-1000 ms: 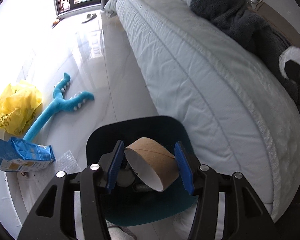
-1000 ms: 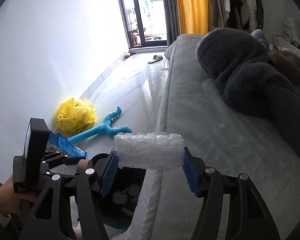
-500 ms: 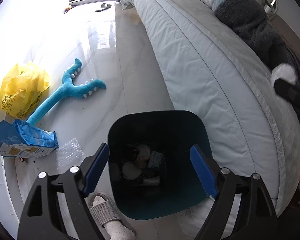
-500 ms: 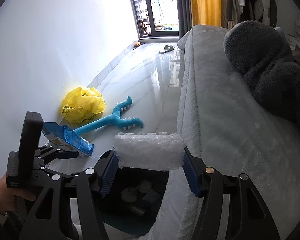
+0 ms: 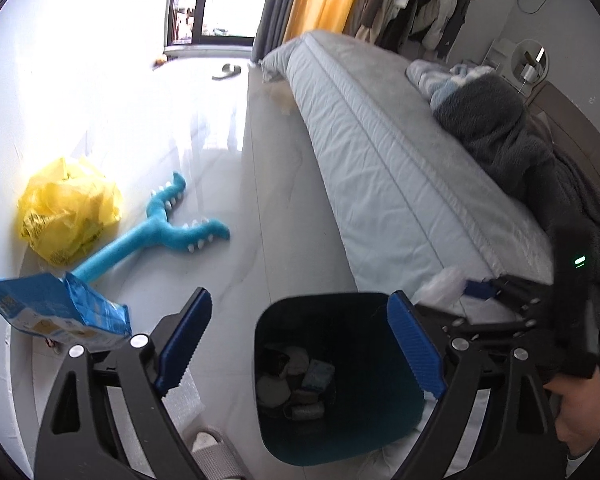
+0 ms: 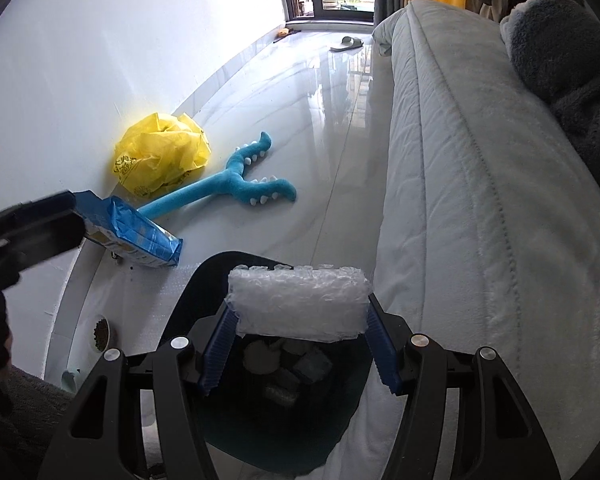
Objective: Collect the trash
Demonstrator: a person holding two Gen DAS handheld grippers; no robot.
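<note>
One bubble-wrap wad (image 6: 299, 303) (white, crinkly) | clamped in R hand-held gripper (image 6: 298, 344) | L hand-held gripper (image 5: 300, 344) spread, empty

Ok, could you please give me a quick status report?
Left gripper open, empty. Right gripper shut on bubble wrap, above the bin. Nothing blocking the drop.

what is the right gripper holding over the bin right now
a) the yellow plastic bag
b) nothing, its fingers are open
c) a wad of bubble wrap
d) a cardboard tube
c: in the right wrist view the right gripper is clamped on a wad of bubble wrap above the dark bin, while the yellow plastic bag lies on the floor by the wall.
</note>
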